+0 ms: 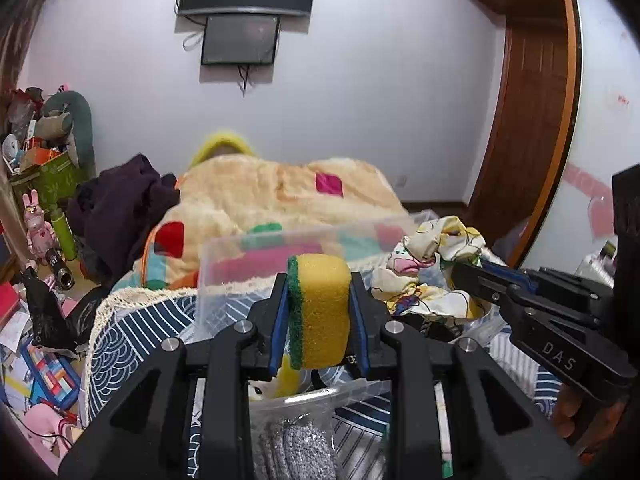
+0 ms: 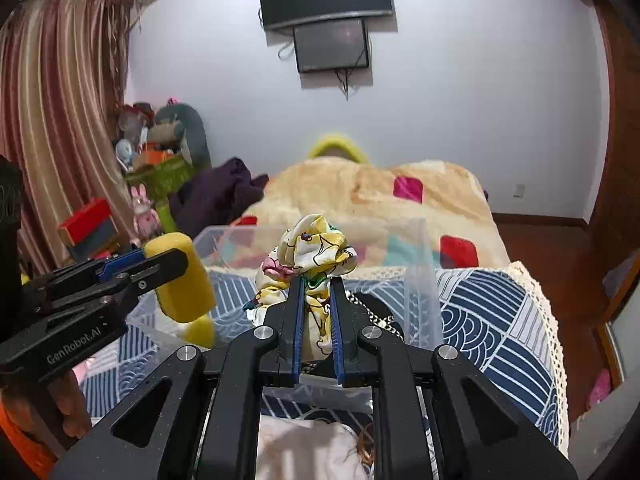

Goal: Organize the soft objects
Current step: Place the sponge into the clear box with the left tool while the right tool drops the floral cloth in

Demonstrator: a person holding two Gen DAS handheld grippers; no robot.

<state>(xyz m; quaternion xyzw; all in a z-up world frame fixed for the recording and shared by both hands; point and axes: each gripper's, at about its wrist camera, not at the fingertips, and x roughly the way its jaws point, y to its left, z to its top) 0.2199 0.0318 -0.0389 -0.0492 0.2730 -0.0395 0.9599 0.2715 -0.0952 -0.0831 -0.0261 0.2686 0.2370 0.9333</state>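
Note:
My left gripper [image 1: 319, 280] is shut on a yellow sponge with a green scrub side [image 1: 318, 312] and holds it above a clear plastic bin [image 1: 224, 264]; the sponge also shows in the right wrist view [image 2: 184, 280]. My right gripper [image 2: 315, 282] is shut on a crumpled yellow-and-white cartoon-print cloth [image 2: 312, 252] and holds it over the same bin [image 2: 420, 280]. In the left wrist view the cloth [image 1: 432, 268] hangs to the right of the sponge, with the right gripper [image 1: 464, 276] reaching in from the right.
The bin rests on a blue-and-white patterned cover [image 2: 492, 312] on a bed with a cream blanket [image 2: 380, 192]. A bag of steel scourers [image 1: 296, 448] lies below my left gripper. A second yellow object [image 2: 200, 330] lies in the bin. Clutter and toys [image 1: 40, 240] fill the left side.

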